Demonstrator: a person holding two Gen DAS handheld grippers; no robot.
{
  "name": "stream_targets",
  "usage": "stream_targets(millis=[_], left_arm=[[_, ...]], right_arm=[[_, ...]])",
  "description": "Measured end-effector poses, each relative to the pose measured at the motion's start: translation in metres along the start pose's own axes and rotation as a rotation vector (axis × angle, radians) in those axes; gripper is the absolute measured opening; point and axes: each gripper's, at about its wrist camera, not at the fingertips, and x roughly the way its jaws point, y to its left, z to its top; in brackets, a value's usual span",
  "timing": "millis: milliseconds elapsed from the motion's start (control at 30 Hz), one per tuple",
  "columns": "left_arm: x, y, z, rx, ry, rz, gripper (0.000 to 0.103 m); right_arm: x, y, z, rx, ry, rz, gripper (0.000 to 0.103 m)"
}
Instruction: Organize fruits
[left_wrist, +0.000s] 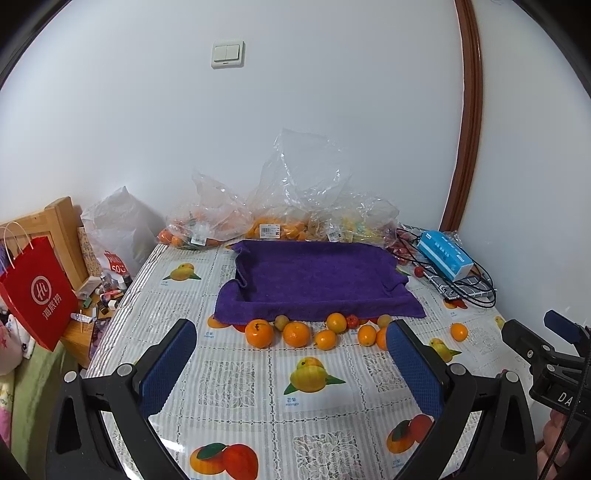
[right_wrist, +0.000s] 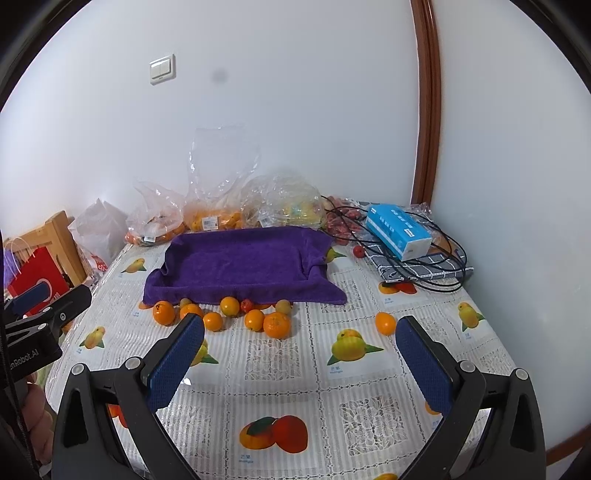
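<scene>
A row of small oranges (left_wrist: 295, 333) lies on the fruit-print tablecloth just in front of a tray draped in a purple towel (left_wrist: 317, 280); it shows in the right wrist view too (right_wrist: 240, 264). Among the oranges (right_wrist: 277, 325) are small yellowish fruits (left_wrist: 281, 322) and a small red one (left_wrist: 352, 320). One orange (left_wrist: 459, 331) lies apart to the right, also seen in the right wrist view (right_wrist: 385, 323). My left gripper (left_wrist: 291, 345) is open and empty, just short of the row. My right gripper (right_wrist: 300, 336) is open and empty, near the oranges.
Clear plastic bags of fruit (left_wrist: 273, 221) stand against the wall behind the tray. A blue tissue pack (right_wrist: 399, 230), black cables (right_wrist: 439, 273) and a checked cloth lie at the back right. A red paper bag (left_wrist: 37, 291) and clutter sit left of the table.
</scene>
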Motion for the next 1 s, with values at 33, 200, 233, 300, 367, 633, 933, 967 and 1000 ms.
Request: stream_targets(millis=[33, 200, 233, 300, 367, 633, 933, 967, 1000], left_arm=[[0.0002, -0.0001, 0.0004, 0.0, 0.0, 0.0, 0.103], [-0.0004, 0.0007, -0.0003, 0.001, 0.0, -0.002, 0.103], [-0.0006, 0.0008, -0.0009, 0.001, -0.001, -0.003, 0.103], [-0.0006, 0.0003, -0.0011, 0.0, -0.001, -0.003, 0.103], [-0.0006, -0.0001, -0.0014, 0.001, -0.001, -0.002, 0.103], [-0.0008, -0.0003, -0.0018, 0.001, -0.002, -0.001, 0.103], [-0.0004, -0.0026, -0.0022, 0.002, -0.001, -0.001, 0.103], [-0.0004, -0.0023, -0.0021, 0.002, -0.001, -0.001, 0.103], [-0.0005, -0.0023, -0.0022, 0.001, -0.002, -0.001, 0.103]], right_arm=[[0.0, 0.0, 0.0, 0.0, 0.001, -0.001, 0.102], [-0.0008, -0.0001, -0.0002, 0.002, 0.002, 0.0, 0.102], [-0.0014, -0.0005, -0.0002, 0.003, 0.003, 0.0, 0.102], [-0.0022, -0.0008, 0.0001, 0.004, 0.002, 0.001, 0.102], [-0.002, -0.0006, 0.0004, 0.004, 0.004, 0.001, 0.102], [-0.0015, -0.0005, -0.0007, 0.004, 0.004, 0.001, 0.102], [-0.002, -0.0003, -0.0018, 0.005, 0.003, 0.001, 0.102], [-0.0018, -0.0004, -0.0017, 0.005, 0.004, 0.002, 0.102], [-0.0017, -0.0003, -0.0016, 0.005, 0.005, 0.001, 0.102]])
